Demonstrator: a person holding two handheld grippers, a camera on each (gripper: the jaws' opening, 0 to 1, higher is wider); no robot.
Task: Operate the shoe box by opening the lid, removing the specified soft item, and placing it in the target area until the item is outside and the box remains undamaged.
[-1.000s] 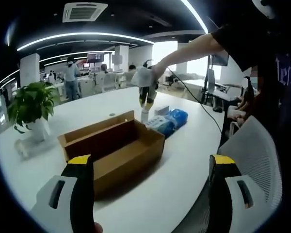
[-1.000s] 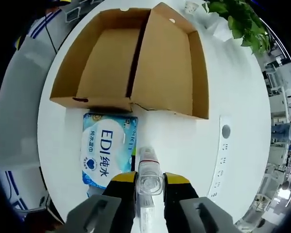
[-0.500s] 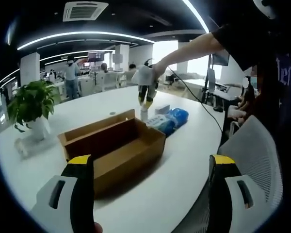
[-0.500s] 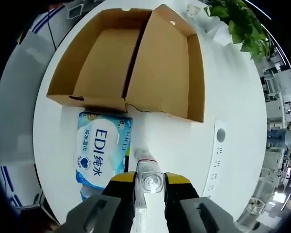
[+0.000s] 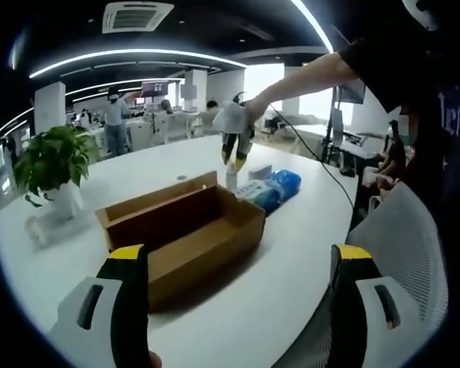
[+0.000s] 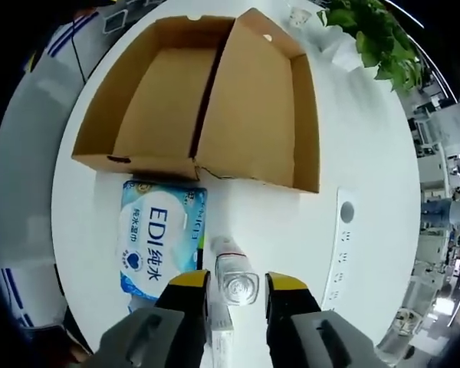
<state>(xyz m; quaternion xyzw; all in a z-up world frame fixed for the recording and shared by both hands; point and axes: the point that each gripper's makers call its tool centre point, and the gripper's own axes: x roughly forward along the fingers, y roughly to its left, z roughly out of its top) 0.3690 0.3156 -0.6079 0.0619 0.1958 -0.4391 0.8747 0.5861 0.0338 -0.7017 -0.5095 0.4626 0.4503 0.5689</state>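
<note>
Right gripper view: right gripper (image 6: 238, 285) released around a clear bottle (image 6: 235, 281), blue wipes pack (image 6: 160, 238) beside the open box (image 6: 215, 107).

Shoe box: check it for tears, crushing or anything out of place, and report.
Nothing stands out. The shoe box lies open and empty on the white table, walls straight, no tears visible. The blue wipes pack lies flat outside it, beside a small clear bottle standing between the right gripper's jaws.

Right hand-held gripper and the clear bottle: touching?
Apart. In the right gripper view the right hand-held gripper has its jaws spread, with white table visible between each jaw and the clear bottle.
</note>
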